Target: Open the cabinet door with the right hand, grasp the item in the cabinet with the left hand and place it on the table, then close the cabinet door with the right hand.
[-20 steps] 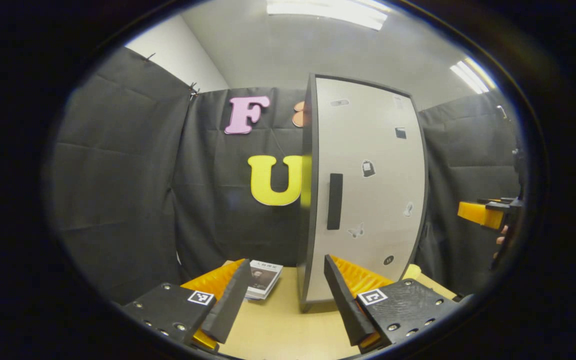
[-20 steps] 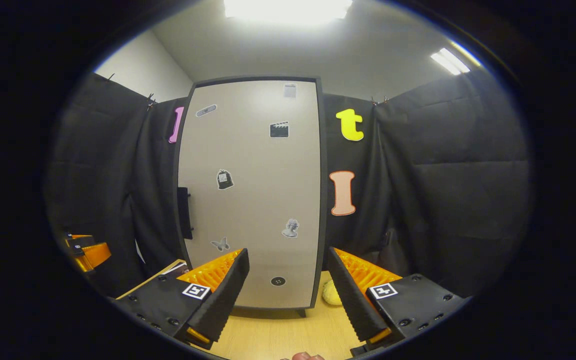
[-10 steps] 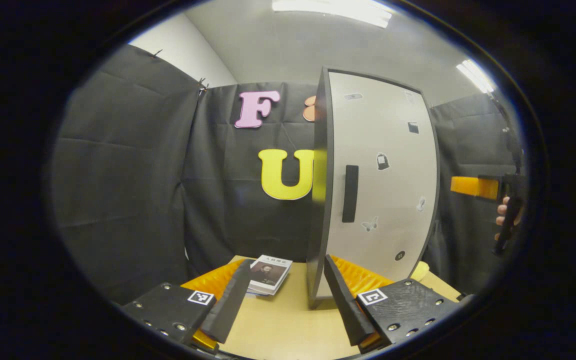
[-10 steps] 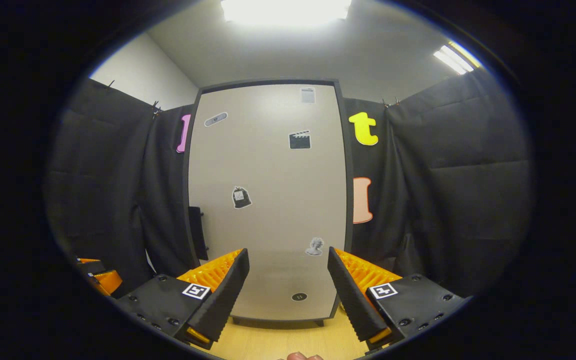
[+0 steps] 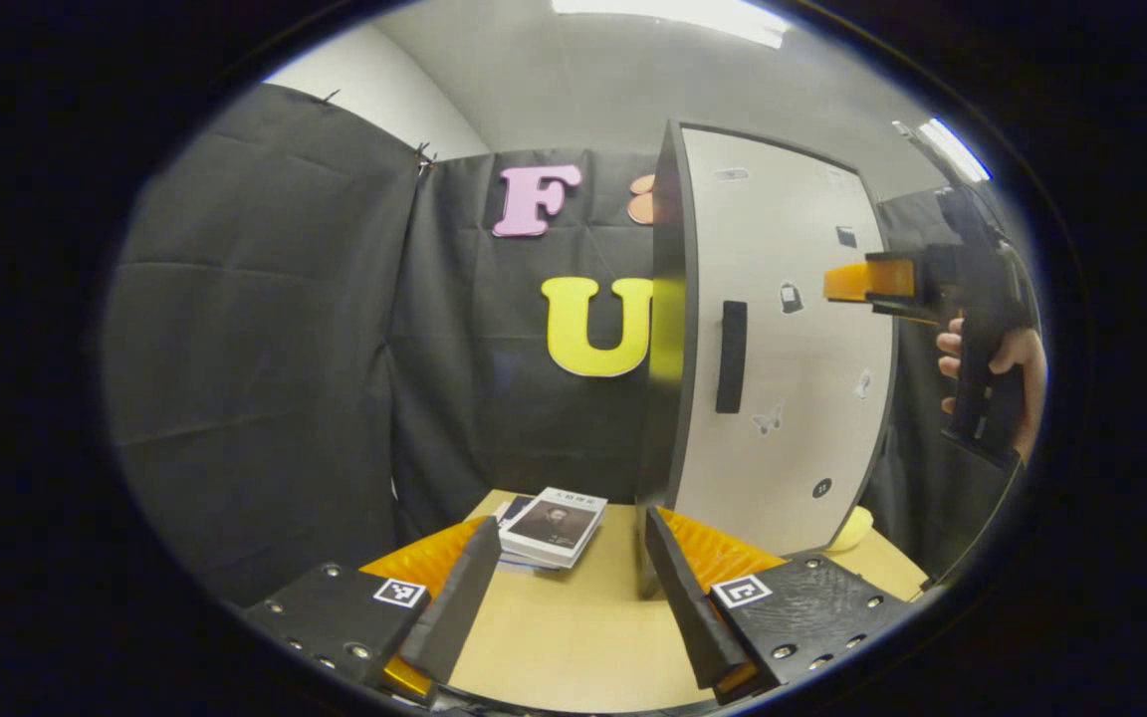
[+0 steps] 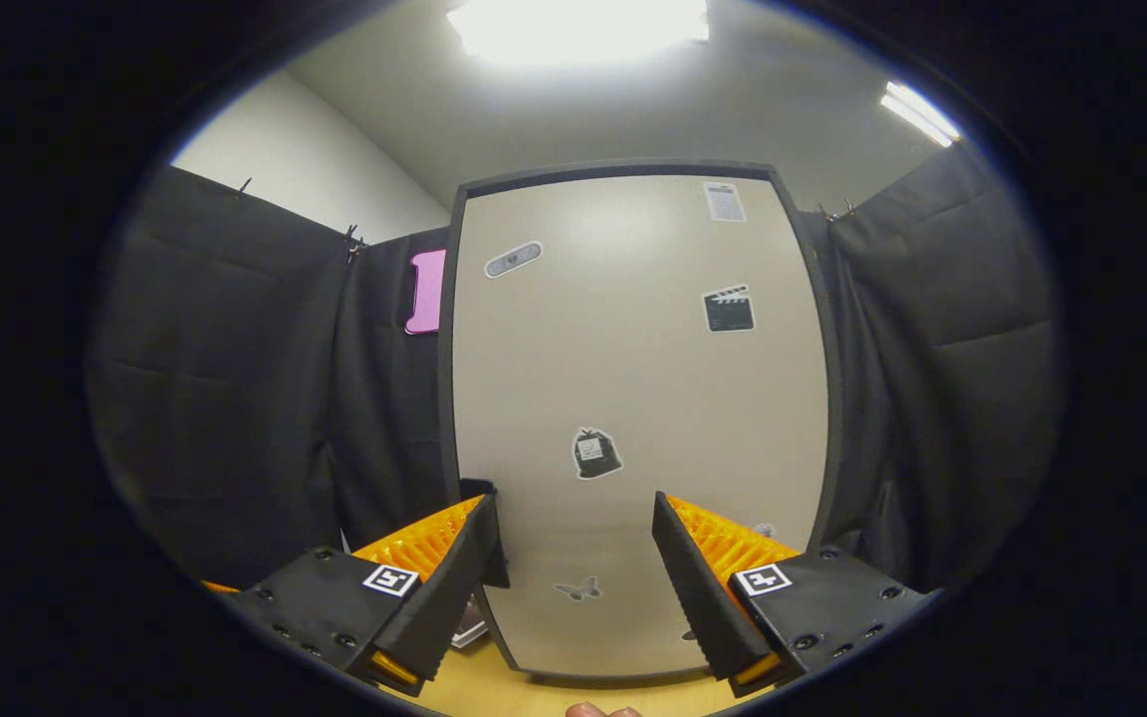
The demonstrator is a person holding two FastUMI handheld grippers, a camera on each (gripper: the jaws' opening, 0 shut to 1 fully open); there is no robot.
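Left gripper view: left hand-held gripper point(image 5: 569, 588) sits at bottom centre of frame, fingers spread wide w/ nothing between them, hanging over the bench point(image 5: 573, 637), a light wood top. Just past its left finger, a small stack of books point(image 5: 552, 526) lies flat on the bench, centre-low in frame. Right of centre stands the cabinet point(image 5: 668, 329), dark-edged, seen corner-on, w/ its pale cabinet door point(image 5: 793, 398) closed flush and a dark vertical handle point(image 5: 730, 357) near the door's left edge. Several small stickers dot the door. A yellow rounded thing point(image 5: 852, 528) peeks out at the cabinet's lower right, on the bench; can't tell what it is. At upper right of frame the right hand-held gripper point(image 5: 847, 284) is up in front of the door, to the right of the handle & above it, apart from it, held by a hand point(image 5: 1007, 373); its fingers look apart there too.

Right gripper view: right hand-held gripper point(image 6: 573, 588) at bottom centre, fingers wide apart, gripping nothing, facing the door point(image 6: 633, 418) square-on. Handle point(image 6: 487, 528) shows as a dark strip just behind its left finger, lower left of the door; contact can't be judged. Item inside the cabinet is hidden behind the closed door.
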